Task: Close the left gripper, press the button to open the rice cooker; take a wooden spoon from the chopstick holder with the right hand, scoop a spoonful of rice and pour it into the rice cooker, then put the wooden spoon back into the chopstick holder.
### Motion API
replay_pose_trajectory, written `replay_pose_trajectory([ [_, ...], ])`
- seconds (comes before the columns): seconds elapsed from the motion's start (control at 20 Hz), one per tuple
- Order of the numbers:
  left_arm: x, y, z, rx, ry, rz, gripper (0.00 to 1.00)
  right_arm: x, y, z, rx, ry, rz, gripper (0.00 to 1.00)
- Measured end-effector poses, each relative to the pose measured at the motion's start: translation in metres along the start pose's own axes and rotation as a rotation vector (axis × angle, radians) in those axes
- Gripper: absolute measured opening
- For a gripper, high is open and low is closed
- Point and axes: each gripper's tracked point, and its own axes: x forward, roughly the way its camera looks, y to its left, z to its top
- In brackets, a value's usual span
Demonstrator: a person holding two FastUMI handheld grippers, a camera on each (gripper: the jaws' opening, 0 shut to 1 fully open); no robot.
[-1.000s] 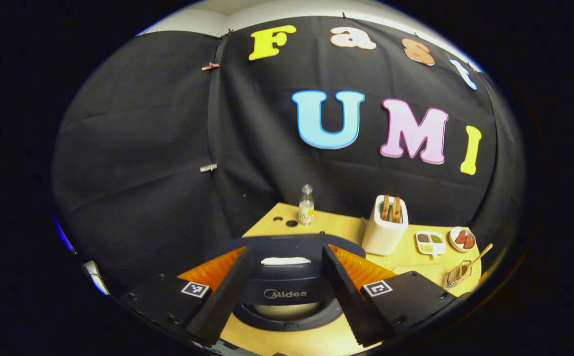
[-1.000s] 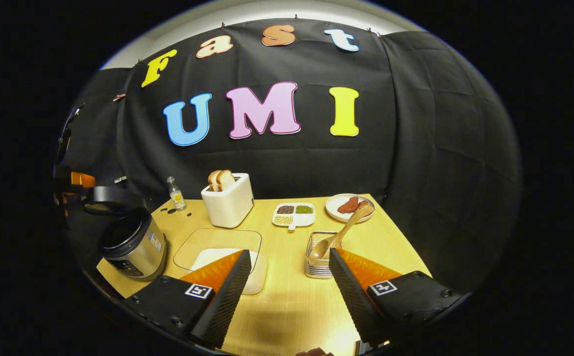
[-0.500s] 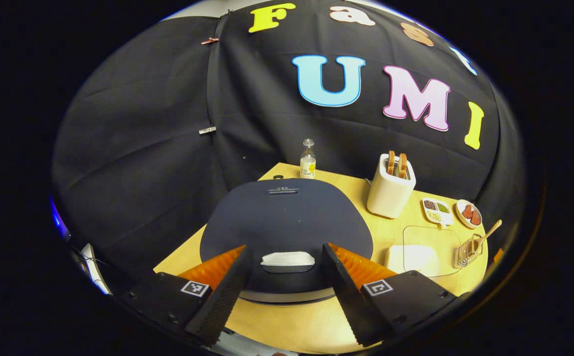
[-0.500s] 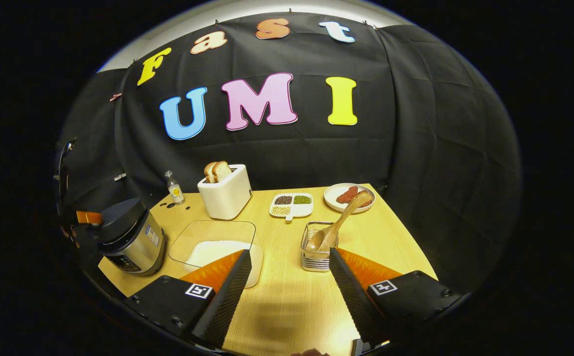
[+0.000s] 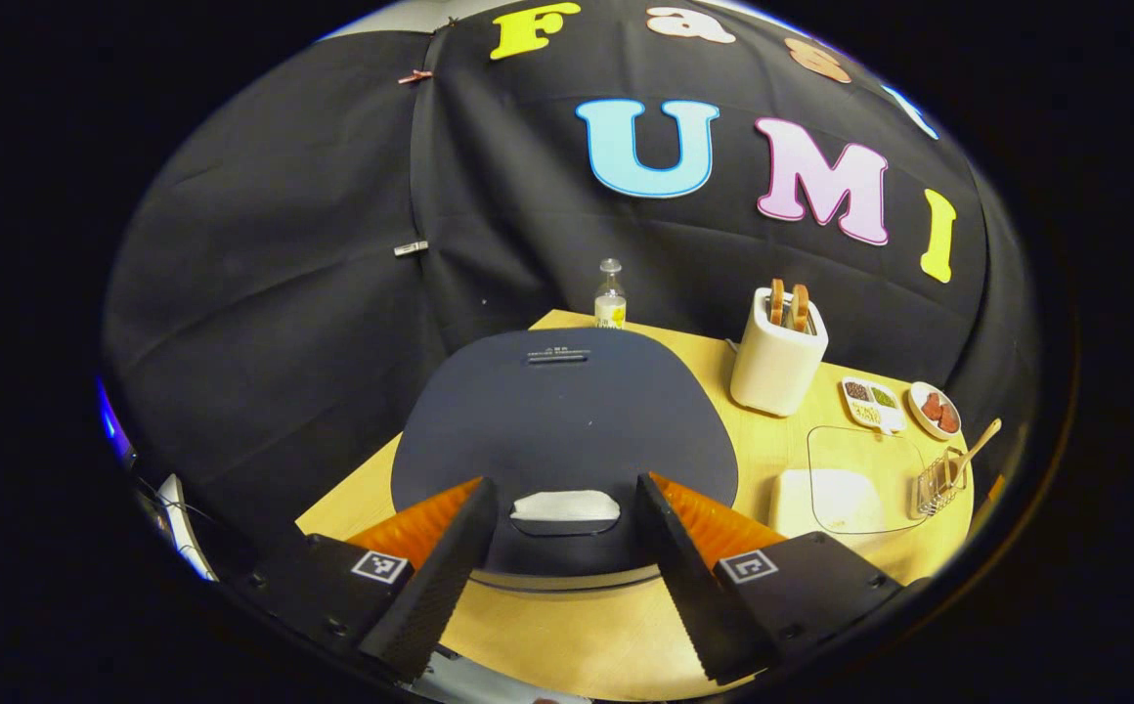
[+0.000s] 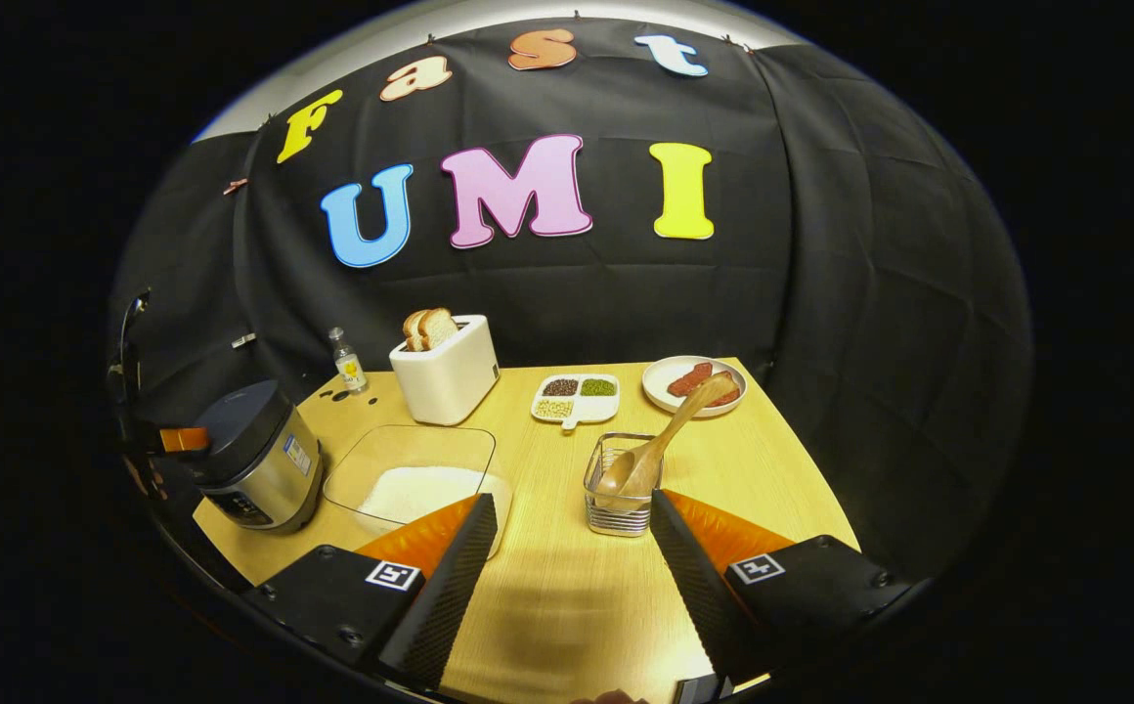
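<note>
The rice cooker [image 5: 567, 420] has a dark lid, which is down, and a pale button [image 5: 565, 506] at its front edge. My left gripper [image 5: 563, 489] hovers open above that front edge, a finger on either side of the button. In the right gripper view the cooker [image 6: 254, 469] stands at the table's left corner with the left gripper [image 6: 174, 440] beside it. A wooden spoon [image 6: 670, 440] leans in the wire chopstick holder [image 6: 618, 494]. A glass dish of rice [image 6: 420, 479] lies left of the holder. My right gripper [image 6: 572, 504] is open, in front of both, holding nothing.
At the back of the wooden table [image 6: 567, 587] stand a white toaster [image 6: 445, 372] with bread, a small bottle [image 6: 342, 362], a divided dish of beans [image 6: 577, 396] and a plate of red food [image 6: 694, 381]. Black cloth walls close off the back and sides.
My left gripper has risen from the cooker's front and tilted down, so it now looks onto the lid and button. The right gripper has shifted slightly; both stay open.
</note>
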Motion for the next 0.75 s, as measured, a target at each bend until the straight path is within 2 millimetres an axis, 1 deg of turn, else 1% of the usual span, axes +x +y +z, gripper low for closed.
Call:
replay_pose_trajectory([
  [0.25, 0.001, -0.004, 0.006, 0.009, -0.033, -0.015, 1.00, 0.004, -0.006, 0.001, -0.006, -0.013, 0.024, 0.99],
  [0.35, -0.010, -0.003, 0.016, 0.013, -0.084, 0.018, 0.99, 0.000, -0.003, 0.004, -0.032, -0.025, 0.037, 0.99],
  [0.4, -0.020, -0.009, 0.026, 0.024, -0.126, 0.008, 0.96, -0.005, -0.003, 0.007, -0.047, -0.033, 0.036, 0.99],
  [0.5, -0.044, -0.030, 0.049, 0.062, -0.237, -0.040, 0.96, -0.023, 0.001, 0.022, -0.065, -0.081, 0.031, 0.99],
  [0.65, -0.082, -0.054, 0.069, 0.093, -0.326, -0.135, 0.94, -0.055, 0.007, 0.044, -0.092, -0.152, -0.034, 0.99],
  [0.7, -0.096, -0.062, 0.074, 0.101, -0.356, -0.166, 0.94, -0.065, 0.011, 0.053, -0.100, -0.179, -0.046, 0.99],
  [0.75, -0.110, -0.065, 0.078, 0.114, -0.381, -0.180, 0.94, -0.077, 0.016, 0.064, -0.113, -0.213, -0.066, 0.99],
])
